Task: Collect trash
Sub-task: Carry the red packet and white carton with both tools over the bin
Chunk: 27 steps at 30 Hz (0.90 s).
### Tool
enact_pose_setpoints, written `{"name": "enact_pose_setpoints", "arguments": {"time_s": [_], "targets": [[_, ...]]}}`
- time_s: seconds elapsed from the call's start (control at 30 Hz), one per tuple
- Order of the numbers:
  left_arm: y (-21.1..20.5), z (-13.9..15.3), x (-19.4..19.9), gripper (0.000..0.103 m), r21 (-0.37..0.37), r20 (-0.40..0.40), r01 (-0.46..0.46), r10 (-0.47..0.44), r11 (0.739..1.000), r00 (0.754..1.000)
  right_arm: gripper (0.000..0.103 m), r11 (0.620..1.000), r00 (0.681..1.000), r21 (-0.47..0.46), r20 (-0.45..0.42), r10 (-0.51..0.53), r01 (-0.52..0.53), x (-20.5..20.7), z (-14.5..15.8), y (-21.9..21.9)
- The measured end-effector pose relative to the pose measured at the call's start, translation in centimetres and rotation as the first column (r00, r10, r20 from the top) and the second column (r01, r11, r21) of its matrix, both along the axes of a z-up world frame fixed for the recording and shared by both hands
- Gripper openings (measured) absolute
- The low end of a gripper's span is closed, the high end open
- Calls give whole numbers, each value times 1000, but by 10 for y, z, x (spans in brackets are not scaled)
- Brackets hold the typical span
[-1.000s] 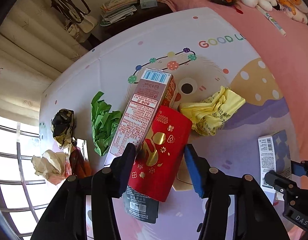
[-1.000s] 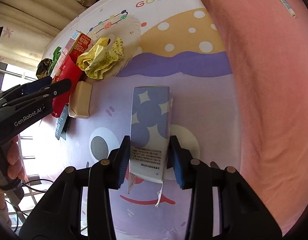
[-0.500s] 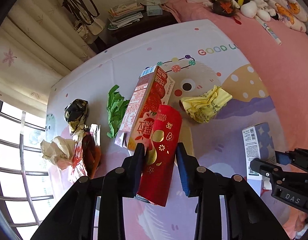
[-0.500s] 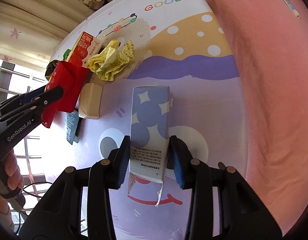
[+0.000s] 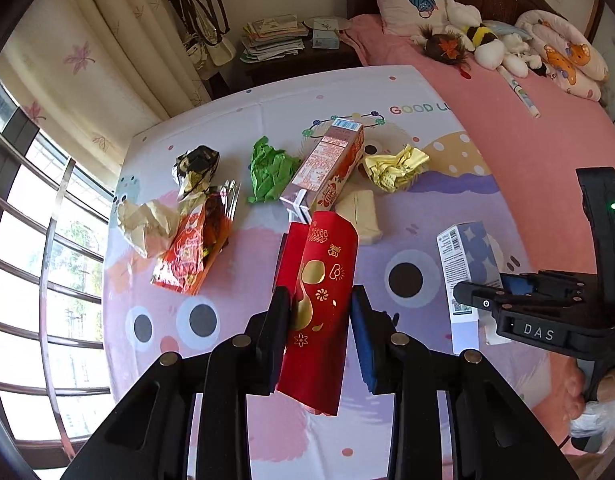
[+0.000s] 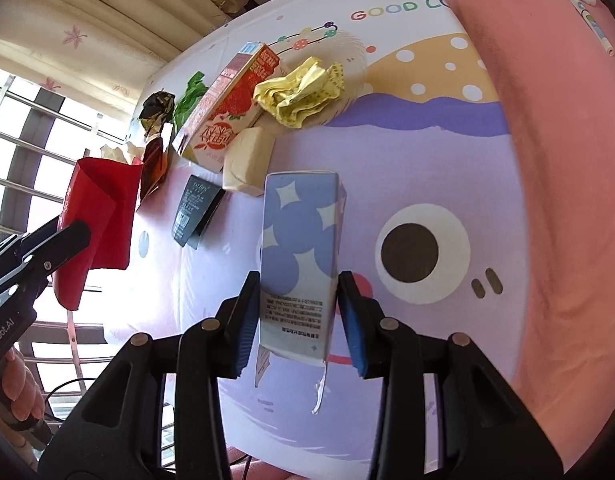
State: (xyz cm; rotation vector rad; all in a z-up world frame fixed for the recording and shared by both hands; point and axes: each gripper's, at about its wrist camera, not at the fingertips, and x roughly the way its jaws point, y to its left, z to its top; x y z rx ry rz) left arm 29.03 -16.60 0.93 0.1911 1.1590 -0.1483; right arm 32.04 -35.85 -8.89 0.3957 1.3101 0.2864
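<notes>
The left gripper (image 5: 318, 320) is clamped on a glossy red paper envelope with gold foil print (image 5: 321, 300), bowed into a curved sleeve and lifted clear of the bed. The right gripper (image 6: 297, 312) pinches a tall rectangular carton printed with blue circles and white stars (image 6: 299, 256), its torn bottom flap hanging loose, also held off the surface.

In the left wrist view the rest of the trash spreads from ten to one o'clock of the envelope. At ten o'clock lie a shiny orange-red foil snack bag (image 5: 193, 248) and a wad of crumpled beige paper (image 5: 145, 222), with a crinkled black and gold wrapper (image 5: 195, 168) beyond them. At eleven o'clock sits crumpled green paper (image 5: 271, 172). At twelve o'clock a long red and white cardboard box with a barcode (image 5: 327, 168) lies on its side, a smooth cream block (image 5: 361, 216) just beside it at one o'clock, and crumpled yellow paper (image 5: 395, 166) farther out. The right wrist view adds a small flat dark green packet (image 6: 193, 210) at ten o'clock of the carton.

Everything lies on a soft cartoon-print sheet in lilac and white (image 5: 267, 112) next to a pink blanket (image 5: 527, 152). Cream floral curtains (image 5: 107, 60) and a barred window (image 5: 35, 240) stand at nine to eleven o'clock; plush toys (image 5: 491, 44) crowd the headboard.
</notes>
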Motion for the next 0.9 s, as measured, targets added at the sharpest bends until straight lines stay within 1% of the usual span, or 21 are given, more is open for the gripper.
{"name": "enact_pose_setpoints", "arguments": {"time_s": [0.23, 0.43, 0.63, 0.73, 0.9], "targets": [[34, 0, -61, 30, -24, -4, -4, 4, 1000, 1000, 35, 999, 998, -14, 33, 48, -48, -38, 17, 33], [70, 3, -114, 30, -59, 15, 28, -28, 998, 1000, 35, 997, 997, -52, 59, 59, -56, -82, 30, 64], [115, 6, -176, 30, -89, 37, 84, -81, 992, 996, 35, 997, 996, -71, 88, 10, -3, -141, 47, 105], [138, 3, -215, 30, -96, 47, 119, -115, 988, 992, 35, 997, 994, -76, 105, -5, 13, -180, 52, 131], [168, -7, -278, 30, -126, 46, 167, -163, 978, 986, 35, 992, 992, -118, 126, -22, 37, -250, 54, 172]]}}
